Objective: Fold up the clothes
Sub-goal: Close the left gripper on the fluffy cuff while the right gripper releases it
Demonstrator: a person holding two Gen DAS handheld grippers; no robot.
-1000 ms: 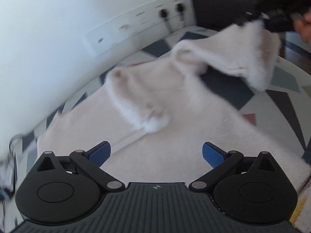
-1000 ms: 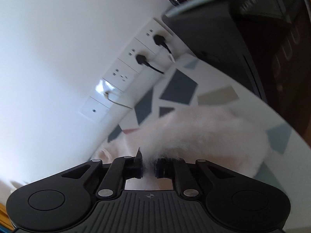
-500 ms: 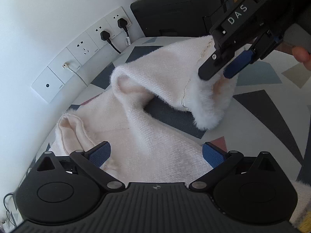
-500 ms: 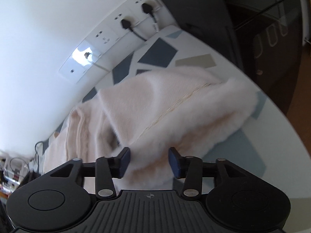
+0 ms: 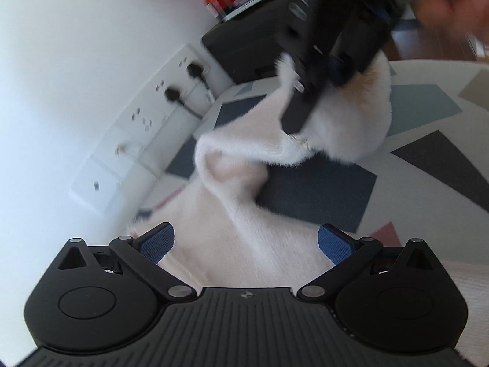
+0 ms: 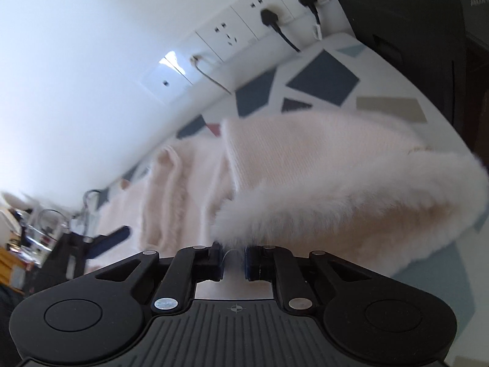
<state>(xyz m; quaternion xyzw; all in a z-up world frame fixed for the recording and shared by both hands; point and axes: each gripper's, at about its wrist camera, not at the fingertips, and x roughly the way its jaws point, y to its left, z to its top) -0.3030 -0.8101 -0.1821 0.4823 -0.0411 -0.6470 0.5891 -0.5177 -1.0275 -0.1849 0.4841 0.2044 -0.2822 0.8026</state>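
Item: cream fleece garment (image 5: 232, 238), spread on patterned table (image 5: 321, 189) near wall sockets (image 6: 226, 35).
Right gripper (image 6: 233, 260): clenched on furry cuff (image 6: 351, 211), lifted.
Left gripper (image 5: 246, 241): spread wide, empty, over garment body.
Progress: early; sleeve fold unfinished, body unfolded.
Change: half second ago right jaws were apart; now closed on cuff.

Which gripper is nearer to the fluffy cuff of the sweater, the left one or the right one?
Right. The right gripper pinches the cuff at its fluffy edge. The left gripper is open over the sweater body, apart from the cuff.
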